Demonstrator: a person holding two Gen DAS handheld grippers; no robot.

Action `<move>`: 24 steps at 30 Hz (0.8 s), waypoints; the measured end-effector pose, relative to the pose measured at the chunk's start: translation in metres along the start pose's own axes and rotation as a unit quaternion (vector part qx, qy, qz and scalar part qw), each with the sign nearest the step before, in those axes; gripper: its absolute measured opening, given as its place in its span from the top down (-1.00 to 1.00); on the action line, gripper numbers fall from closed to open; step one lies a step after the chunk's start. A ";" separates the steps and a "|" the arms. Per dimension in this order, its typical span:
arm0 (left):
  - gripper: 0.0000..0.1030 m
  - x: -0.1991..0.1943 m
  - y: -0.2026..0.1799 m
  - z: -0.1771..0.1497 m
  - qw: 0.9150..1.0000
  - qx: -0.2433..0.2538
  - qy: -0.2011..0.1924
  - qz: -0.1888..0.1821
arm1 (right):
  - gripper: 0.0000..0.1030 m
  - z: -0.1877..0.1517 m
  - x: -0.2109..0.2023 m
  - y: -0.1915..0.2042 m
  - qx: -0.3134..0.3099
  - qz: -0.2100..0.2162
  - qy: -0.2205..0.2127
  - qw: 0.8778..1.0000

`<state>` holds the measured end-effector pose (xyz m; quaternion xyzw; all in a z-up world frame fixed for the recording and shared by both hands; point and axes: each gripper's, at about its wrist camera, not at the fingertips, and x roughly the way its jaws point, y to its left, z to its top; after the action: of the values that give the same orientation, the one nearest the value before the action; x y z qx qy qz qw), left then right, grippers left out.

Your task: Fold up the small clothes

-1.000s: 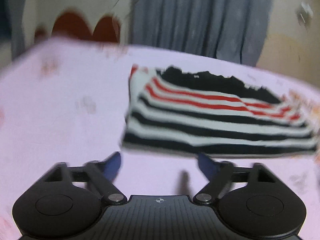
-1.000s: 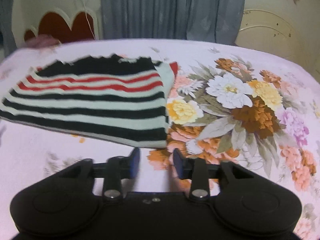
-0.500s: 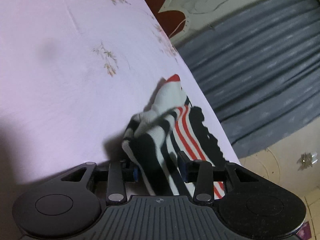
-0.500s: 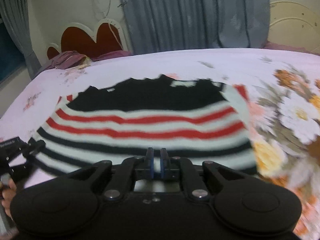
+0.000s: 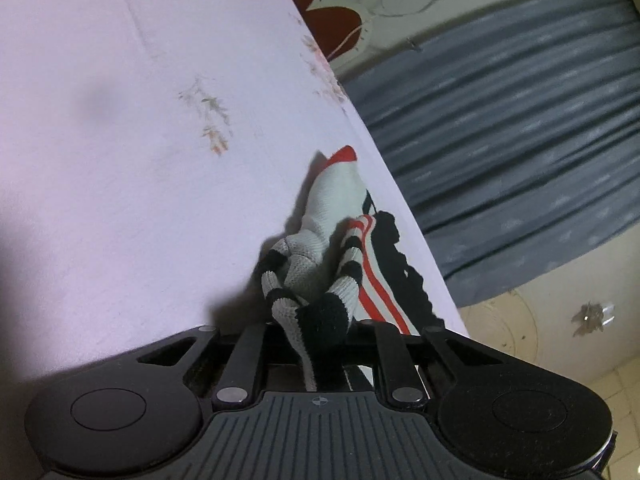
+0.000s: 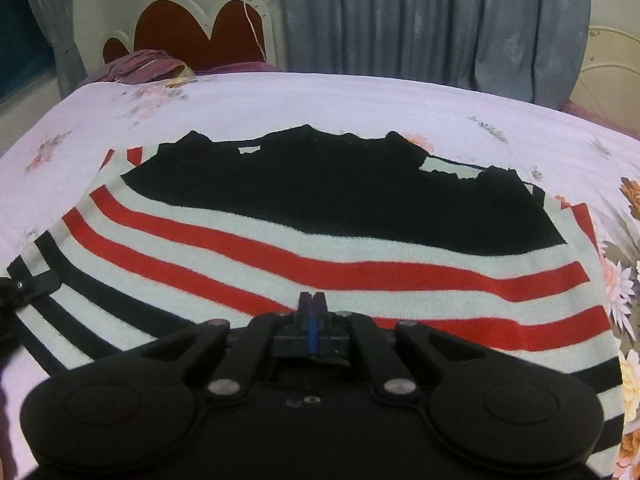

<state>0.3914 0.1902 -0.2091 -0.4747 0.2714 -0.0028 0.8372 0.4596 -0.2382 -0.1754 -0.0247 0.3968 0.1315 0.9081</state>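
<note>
The left gripper (image 5: 320, 344) is closing on a bunched corner of the striped sweater (image 5: 320, 280); a wad of black and grey-white knit fills the gap between its jaws, and the pads themselves are hidden by the cloth. From there the garment runs away toward one o'clock, its red stripes and ragged black edge trailing along the rim of the pink bedsheet (image 5: 120, 160), with a white sleeve tip ending in red at twelve o'clock. A grey curtain (image 5: 500, 120) hangs at two o'clock.

The right gripper (image 6: 313, 308) is clenched with nothing visibly between the blue pads, its tips over the sweater (image 6: 320, 264) at a red stripe; whether they touch the knit I cannot tell. The sweater spreads flat around it on the sheet, black panel at twelve o'clock, black and white stripes at eight. At nine o'clock the left gripper's dark tip sits on the sweater's corner. A red heart-shaped headboard (image 6: 200, 32) stands at eleven o'clock, and floral print (image 6: 628, 280) at three.
</note>
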 end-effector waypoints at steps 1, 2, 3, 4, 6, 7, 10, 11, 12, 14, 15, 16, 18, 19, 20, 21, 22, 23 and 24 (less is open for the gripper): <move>0.73 0.001 -0.001 0.001 1.000 -0.003 0.001 -0.002 | 1.00 -0.001 0.000 -0.002 0.005 0.003 -0.002 1.000; 0.73 0.000 -0.004 0.001 1.000 0.000 0.000 -0.002 | 1.00 -0.002 0.000 -0.002 0.008 0.004 -0.004 1.000; 0.73 0.000 -0.010 0.001 1.000 0.009 -0.002 -0.001 | 1.00 -0.003 0.000 -0.003 0.008 0.004 -0.004 1.000; 0.73 0.000 -0.018 0.002 1.000 0.026 -0.004 0.000 | 1.00 -0.003 -0.001 -0.002 0.007 0.004 -0.004 1.000; 0.73 -0.005 -0.043 0.001 0.995 0.097 -0.011 0.014 | 1.00 -0.003 -0.001 -0.004 0.009 0.006 -0.003 1.000; 0.73 -0.006 -0.058 0.000 0.993 0.121 -0.013 0.003 | 1.00 0.000 0.000 -0.005 0.012 0.009 -0.002 1.000; 0.73 -0.006 -0.112 -0.009 0.983 0.181 -0.007 -0.024 | 1.00 0.004 -0.002 -0.018 0.047 0.032 -0.002 0.998; 0.73 -0.005 -0.131 -0.013 0.980 0.199 -0.002 -0.033 | 0.98 0.004 -0.008 -0.027 0.073 0.039 -0.009 0.997; 0.73 -0.004 -0.148 -0.018 0.976 0.214 0.004 -0.041 | 0.92 0.004 -0.017 -0.039 0.099 0.044 -0.022 0.994; 0.73 0.002 -0.186 -0.033 0.966 0.254 0.022 -0.051 | 0.92 0.001 -0.037 -0.068 0.143 0.041 -0.051 0.988; 0.73 0.007 -0.205 -0.045 0.959 0.277 0.031 -0.055 | 0.92 -0.002 -0.048 -0.085 0.161 0.035 -0.063 0.984; 0.73 0.013 -0.223 -0.058 0.953 0.295 0.043 -0.058 | 0.92 -0.005 -0.058 -0.102 0.179 0.030 -0.074 0.981; 0.73 0.029 -0.253 -0.089 0.940 0.328 0.076 -0.058 | 0.91 -0.012 -0.078 -0.139 0.215 0.021 -0.089 0.972; 0.73 0.035 -0.261 -0.105 0.934 0.340 0.090 -0.058 | 0.88 -0.017 -0.088 -0.156 0.231 0.017 -0.095 0.968; 0.73 0.045 -0.269 -0.126 0.927 0.355 0.110 -0.054 | 0.86 -0.022 -0.097 -0.174 0.249 0.014 -0.101 0.963; 0.72 0.058 -0.274 -0.148 0.918 0.371 0.132 -0.049 | 0.83 -0.028 -0.105 -0.190 0.266 0.015 -0.104 0.958; 0.59 0.074 -0.276 -0.176 0.904 0.395 0.162 -0.039 | 0.66 -0.034 -0.112 -0.206 0.285 0.022 -0.104 0.953; 0.41 0.091 -0.275 -0.201 0.885 0.419 0.201 -0.021 | 0.54 -0.039 -0.116 -0.220 0.300 0.031 -0.102 0.948; 0.24 0.101 -0.276 -0.219 0.868 0.436 0.237 -0.003 | 0.24 -0.044 -0.119 -0.230 0.311 0.038 -0.102 0.944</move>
<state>0.4472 -0.1610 -0.1229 -0.0474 0.4316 -0.2355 0.8695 0.4107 -0.4930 -0.1325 0.2880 0.3241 0.0378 0.9003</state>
